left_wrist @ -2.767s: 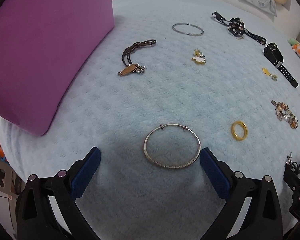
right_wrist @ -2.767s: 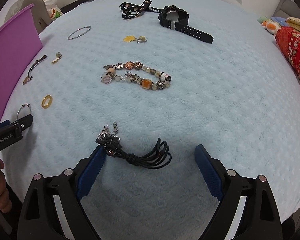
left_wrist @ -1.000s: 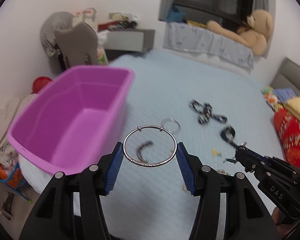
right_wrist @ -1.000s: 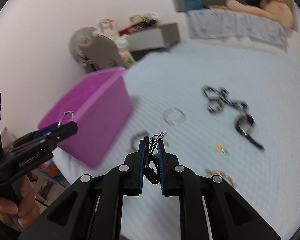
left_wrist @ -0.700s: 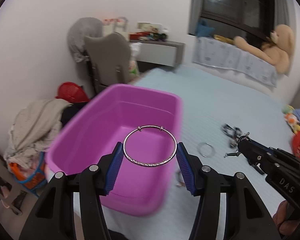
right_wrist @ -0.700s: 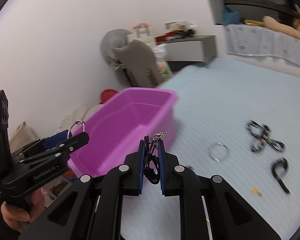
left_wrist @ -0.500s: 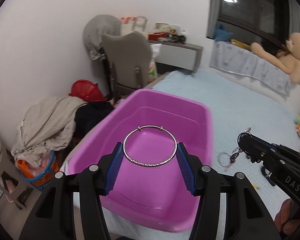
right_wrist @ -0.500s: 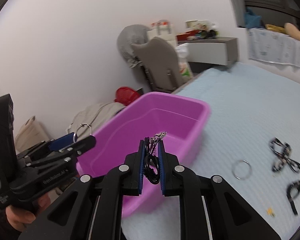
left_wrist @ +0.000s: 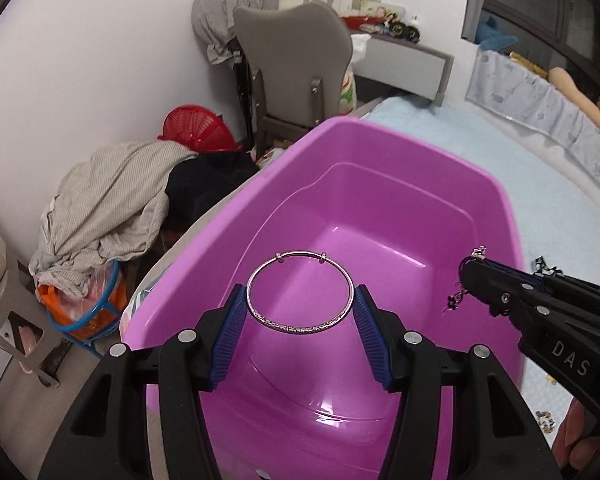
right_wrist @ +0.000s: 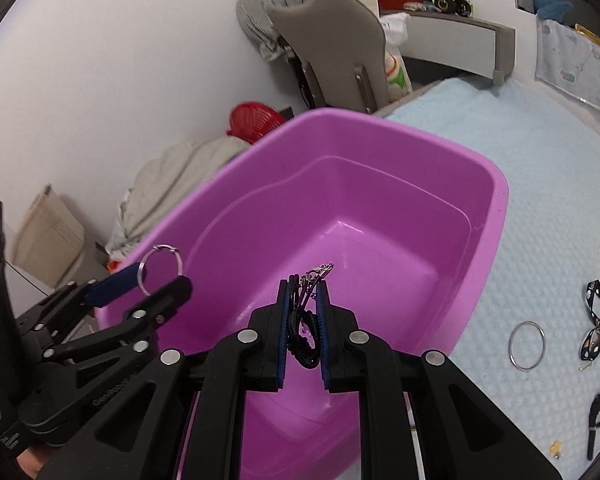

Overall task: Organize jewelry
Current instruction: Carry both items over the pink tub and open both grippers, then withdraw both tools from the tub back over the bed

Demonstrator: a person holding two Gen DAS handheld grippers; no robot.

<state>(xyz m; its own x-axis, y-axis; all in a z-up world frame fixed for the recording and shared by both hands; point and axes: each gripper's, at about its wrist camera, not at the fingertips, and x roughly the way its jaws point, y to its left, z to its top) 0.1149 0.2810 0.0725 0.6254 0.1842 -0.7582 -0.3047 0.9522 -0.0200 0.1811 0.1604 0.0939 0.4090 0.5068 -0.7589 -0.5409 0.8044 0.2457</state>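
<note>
Silver bangle (left_wrist: 299, 294) clamped across left tongs (left_wrist: 300, 308), seemingly over bin (left_wrist: 380, 152).

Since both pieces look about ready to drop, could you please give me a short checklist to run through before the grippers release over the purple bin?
1. Left gripper holds the silver bangle by both pads: ok.
2. Right gripper is shut on the black cord bracelet: ok.
3. Both pieces appear over the purple bin: ok, though height above it cannot be told.
4. Bin floor is free of other items: ok.
5. Cord's chain end is free of the pads: cannot tell.
</note>
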